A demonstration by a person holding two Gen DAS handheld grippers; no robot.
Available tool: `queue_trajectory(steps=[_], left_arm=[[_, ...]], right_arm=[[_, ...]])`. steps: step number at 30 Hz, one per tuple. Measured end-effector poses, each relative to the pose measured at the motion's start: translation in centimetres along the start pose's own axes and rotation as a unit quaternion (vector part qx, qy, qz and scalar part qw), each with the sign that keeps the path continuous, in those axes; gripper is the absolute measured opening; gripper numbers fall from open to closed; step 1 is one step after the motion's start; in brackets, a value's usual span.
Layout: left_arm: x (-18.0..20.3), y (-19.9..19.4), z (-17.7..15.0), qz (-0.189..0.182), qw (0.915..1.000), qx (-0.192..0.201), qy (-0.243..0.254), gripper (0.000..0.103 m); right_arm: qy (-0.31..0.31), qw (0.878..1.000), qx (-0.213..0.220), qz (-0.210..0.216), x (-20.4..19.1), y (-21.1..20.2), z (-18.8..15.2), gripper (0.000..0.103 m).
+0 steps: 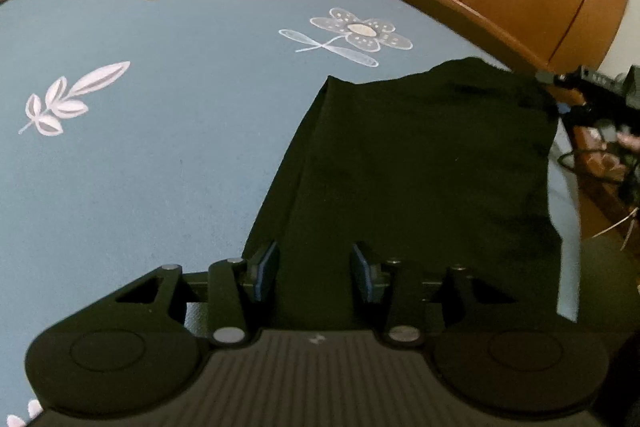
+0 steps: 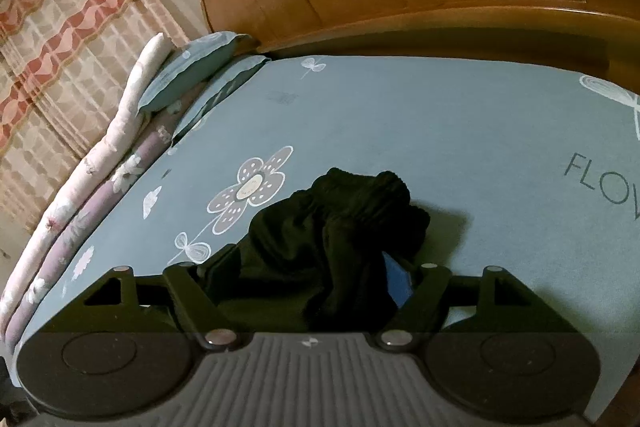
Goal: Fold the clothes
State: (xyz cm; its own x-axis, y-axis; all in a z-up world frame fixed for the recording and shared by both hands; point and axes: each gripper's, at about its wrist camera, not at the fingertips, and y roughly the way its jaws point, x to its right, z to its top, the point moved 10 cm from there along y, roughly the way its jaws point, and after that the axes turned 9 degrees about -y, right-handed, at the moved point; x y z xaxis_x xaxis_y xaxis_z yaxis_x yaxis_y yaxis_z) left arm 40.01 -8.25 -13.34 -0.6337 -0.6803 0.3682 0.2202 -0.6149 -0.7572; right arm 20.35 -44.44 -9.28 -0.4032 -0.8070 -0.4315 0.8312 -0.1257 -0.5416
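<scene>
A black garment [image 1: 420,163] lies partly folded flat on the blue floral bedsheet [image 1: 160,147]; the left gripper [image 1: 314,271] hovers above it, jaws apart, while the right gripper [image 2: 320,279], jaws wide, straddles the bunched waistband [image 2: 360,203] awaiting further folding.

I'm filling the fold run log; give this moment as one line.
step: fold | item: black cloth garment flat on blue flowered bedsheet | left gripper: open above garment | right gripper: bunched fabric between jaws, grip unclear

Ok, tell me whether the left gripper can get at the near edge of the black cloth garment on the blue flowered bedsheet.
Probably yes: the left gripper stands open right above the black cloth garment, nothing lying between.
</scene>
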Motion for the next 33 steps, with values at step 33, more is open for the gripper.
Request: queue_trajectory(steps=[33], left_arm=[[-1.2, -0.5, 0.1, 0.01, 0.9992, 0.004, -0.038, 0.02]], right_arm=[[-0.019, 1.0, 0.01, 0.01, -1.5, -0.3, 0.2, 0.083]])
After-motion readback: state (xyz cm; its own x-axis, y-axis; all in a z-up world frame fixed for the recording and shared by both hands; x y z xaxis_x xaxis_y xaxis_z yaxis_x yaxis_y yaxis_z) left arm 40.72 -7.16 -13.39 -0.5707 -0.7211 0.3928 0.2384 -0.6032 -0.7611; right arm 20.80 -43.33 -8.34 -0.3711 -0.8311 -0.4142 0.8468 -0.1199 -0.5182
